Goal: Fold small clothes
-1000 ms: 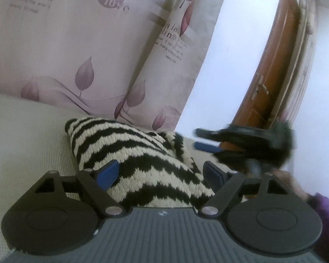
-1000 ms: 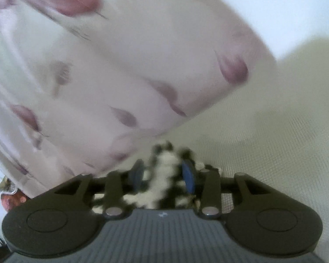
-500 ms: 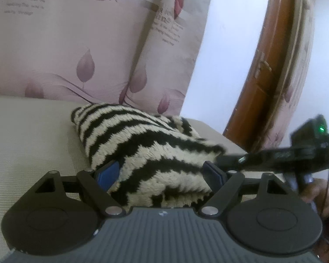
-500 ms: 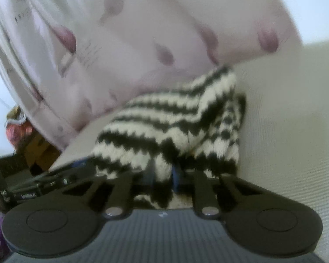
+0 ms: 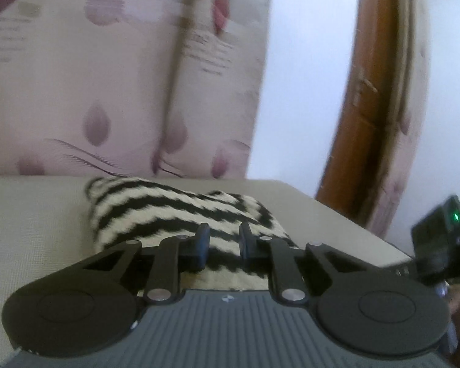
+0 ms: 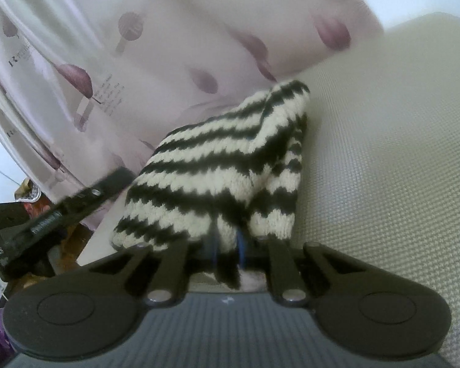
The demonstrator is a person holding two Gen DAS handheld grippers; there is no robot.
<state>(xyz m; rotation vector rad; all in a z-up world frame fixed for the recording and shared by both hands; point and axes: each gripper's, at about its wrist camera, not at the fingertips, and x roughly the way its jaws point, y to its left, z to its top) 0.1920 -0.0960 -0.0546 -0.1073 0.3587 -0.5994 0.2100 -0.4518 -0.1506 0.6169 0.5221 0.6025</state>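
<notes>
A small black-and-cream striped knit garment (image 5: 174, 211) lies bunched on the beige woven surface (image 5: 30, 230). My left gripper (image 5: 223, 247) has closed on the garment's near edge, with a fold of knit between its fingers. In the right wrist view the same garment (image 6: 217, 165) rises in a peak, and my right gripper (image 6: 227, 253) is shut on its lower edge, with knit pinched between the blue pads. The right gripper's body shows at the right edge of the left wrist view (image 5: 441, 242); the left gripper shows at the left of the right wrist view (image 6: 55, 214).
Pink curtains with purple leaf prints (image 5: 107, 86) hang behind the surface. A brown wooden door frame (image 5: 368, 122) stands at the right. The surface's edge (image 5: 352, 214) runs diagonally on the right. Clutter (image 6: 27, 193) lies off the surface's left side.
My left gripper's fingers have gone from wide open to closed on the garment's near edge. The right gripper kept its pinch and pulled the garment up and toward itself.
</notes>
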